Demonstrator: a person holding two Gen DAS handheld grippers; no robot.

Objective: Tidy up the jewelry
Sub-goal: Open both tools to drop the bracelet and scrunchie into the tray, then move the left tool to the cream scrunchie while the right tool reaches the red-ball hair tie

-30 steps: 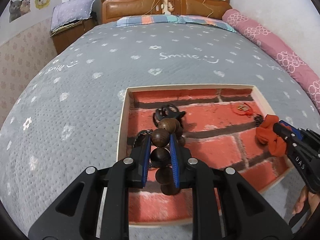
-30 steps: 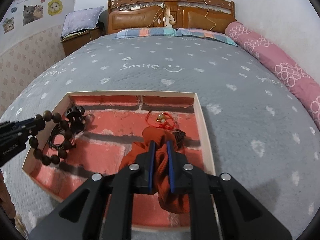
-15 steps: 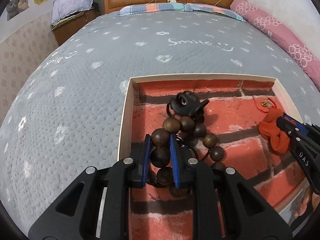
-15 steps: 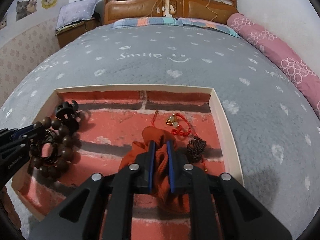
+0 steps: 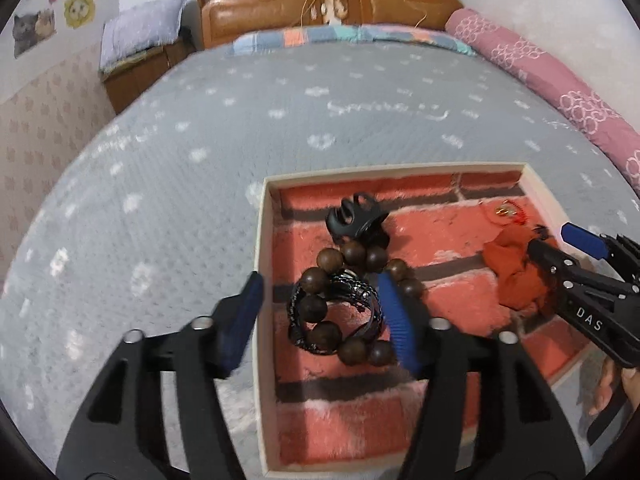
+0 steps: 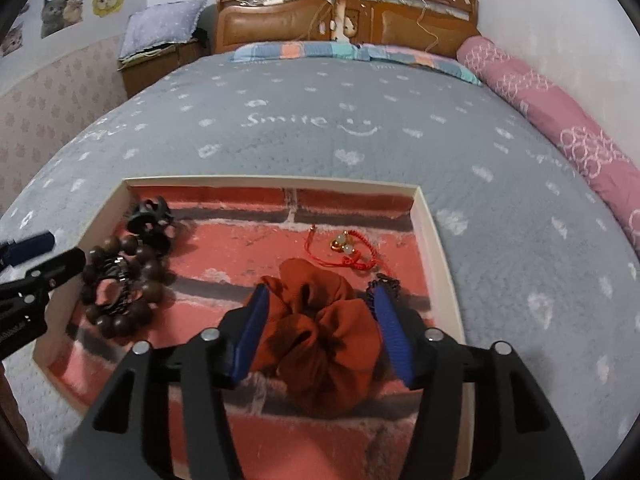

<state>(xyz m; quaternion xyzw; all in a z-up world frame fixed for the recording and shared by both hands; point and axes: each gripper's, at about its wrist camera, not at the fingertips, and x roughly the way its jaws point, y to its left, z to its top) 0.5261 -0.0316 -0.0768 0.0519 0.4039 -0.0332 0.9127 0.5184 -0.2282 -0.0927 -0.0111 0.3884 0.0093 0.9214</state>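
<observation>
A shallow tray (image 5: 262,240) with a red brick-print lining lies on the bed. A brown wooden bead bracelet (image 5: 320,272) lies at its left side over a dark braided band (image 5: 360,292), next to a black hair claw (image 5: 356,220). My left gripper (image 5: 320,316) is open around the bracelet. An orange scrunchie (image 6: 320,332) lies at the tray's right side between the open jaws of my right gripper (image 6: 320,332). A red cord bracelet with gold beads (image 6: 344,252) and a small dark chain (image 6: 386,282) lie beyond it.
The grey patterned bedspread (image 6: 320,128) surrounds the tray (image 6: 436,248). A pink bolster (image 6: 560,120) runs along the right edge. The wooden headboard (image 6: 344,12) and a bedside cabinet (image 6: 160,56) stand at the back.
Both grippers have opened. The bead bracelet was let go and now lies in the tray's left side. The scrunchie was let go and rests in the tray's right side.
</observation>
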